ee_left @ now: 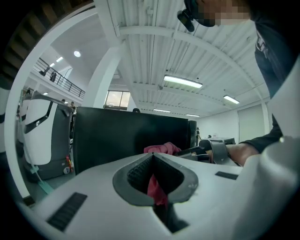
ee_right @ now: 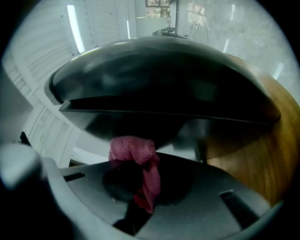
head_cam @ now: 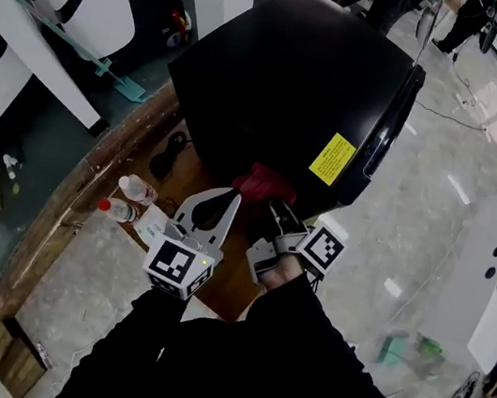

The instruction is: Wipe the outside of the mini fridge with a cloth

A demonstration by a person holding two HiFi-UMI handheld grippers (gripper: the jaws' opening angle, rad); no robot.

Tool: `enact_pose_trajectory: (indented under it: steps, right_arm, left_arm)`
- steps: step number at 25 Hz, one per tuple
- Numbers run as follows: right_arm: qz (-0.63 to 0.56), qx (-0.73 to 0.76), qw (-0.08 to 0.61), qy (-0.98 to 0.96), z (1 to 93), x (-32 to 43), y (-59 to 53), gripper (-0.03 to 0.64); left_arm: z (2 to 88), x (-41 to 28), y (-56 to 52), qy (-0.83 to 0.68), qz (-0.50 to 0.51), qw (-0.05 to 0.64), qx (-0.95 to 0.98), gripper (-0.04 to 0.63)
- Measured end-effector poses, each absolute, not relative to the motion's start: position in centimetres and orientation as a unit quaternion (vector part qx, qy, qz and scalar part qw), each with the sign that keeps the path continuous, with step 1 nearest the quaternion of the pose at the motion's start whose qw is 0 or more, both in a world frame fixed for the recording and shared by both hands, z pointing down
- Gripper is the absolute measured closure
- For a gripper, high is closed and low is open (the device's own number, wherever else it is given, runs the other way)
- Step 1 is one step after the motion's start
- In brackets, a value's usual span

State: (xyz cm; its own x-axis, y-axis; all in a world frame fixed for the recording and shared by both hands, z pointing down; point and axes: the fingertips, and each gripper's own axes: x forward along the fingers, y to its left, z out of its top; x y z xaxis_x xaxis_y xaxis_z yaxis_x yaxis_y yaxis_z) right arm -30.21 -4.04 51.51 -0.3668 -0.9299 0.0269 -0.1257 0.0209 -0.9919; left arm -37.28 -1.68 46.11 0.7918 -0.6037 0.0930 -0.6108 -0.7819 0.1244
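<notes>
My left tongs point(head_cam: 232, 198) and right tongs point(head_cam: 275, 210) both squeezed the soft, light cloth point(head_cam: 265, 185); holding it bunched seemed best for rubbing the fridge point(head_cam: 289, 77).

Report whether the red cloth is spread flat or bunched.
Bunched: the red cloth is a crumpled wad pinched in the right gripper, by the mini fridge.

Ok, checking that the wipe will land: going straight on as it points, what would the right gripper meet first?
Most likely the mini fridge: its black side wall lies just past the red cloth bunched at the right gripper tips. Whether the cloth already touches the wall is unclear.
</notes>
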Motion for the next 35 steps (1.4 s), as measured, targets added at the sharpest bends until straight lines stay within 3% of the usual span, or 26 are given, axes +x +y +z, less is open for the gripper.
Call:
enact_pose_trajectory:
  steps: [24, 35]
  right_arm:
    - [-0.661, -0.513, 0.272, 0.476, 79.4, -29.8, -4.4, 0.569]
    - [-0.686, -0.490, 0.265, 0.467, 82.2, -30.2, -3.9, 0.571]
  left_arm:
    - [74.1, -34.9, -3.9, -0.315, 0.205, 0.205, 0.904, 0.591]
    - [75.6, -34.7, -2.6, -0.320, 0.195, 0.255, 0.891, 0.591]
